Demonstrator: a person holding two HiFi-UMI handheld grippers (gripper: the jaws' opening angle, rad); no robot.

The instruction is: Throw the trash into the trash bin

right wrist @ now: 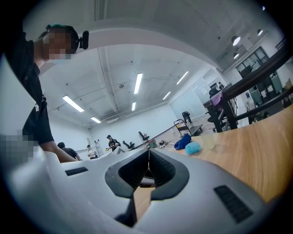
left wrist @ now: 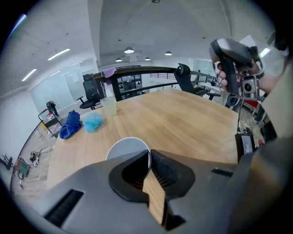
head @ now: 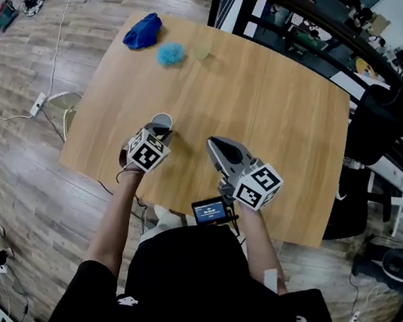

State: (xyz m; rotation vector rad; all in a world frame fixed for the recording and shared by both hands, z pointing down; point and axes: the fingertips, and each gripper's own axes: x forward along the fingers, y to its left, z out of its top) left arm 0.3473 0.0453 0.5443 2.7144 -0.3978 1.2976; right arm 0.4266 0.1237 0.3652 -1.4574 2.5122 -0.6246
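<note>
At the near edge of the table, in front of the person, a small device with a lit screen is hanging just off the wood. A little further in, both grippers are over the near part of the table, side by side and apart from each other.

The left gripper is tilted down toward the wood. Its fingers are clamped on the thin rim of a white cup. This cup stands on the table close to the near left corner, and most of it lies just beyond the fingertips.

The right gripper is held about level and points across the table. Its fingers are together at the tips, with nothing between them.

On the floor, just beside the left edge of the table, stands what looks like a pale bin. The cup is on the table, not in it.

The middle of the table is bare wood. Near the far left corner lie a dark blue cloth and a light blue fluffy ball, close together, and a clear cup stands just beside the ball.

Beyond the right edge there is a black office chair
</note>
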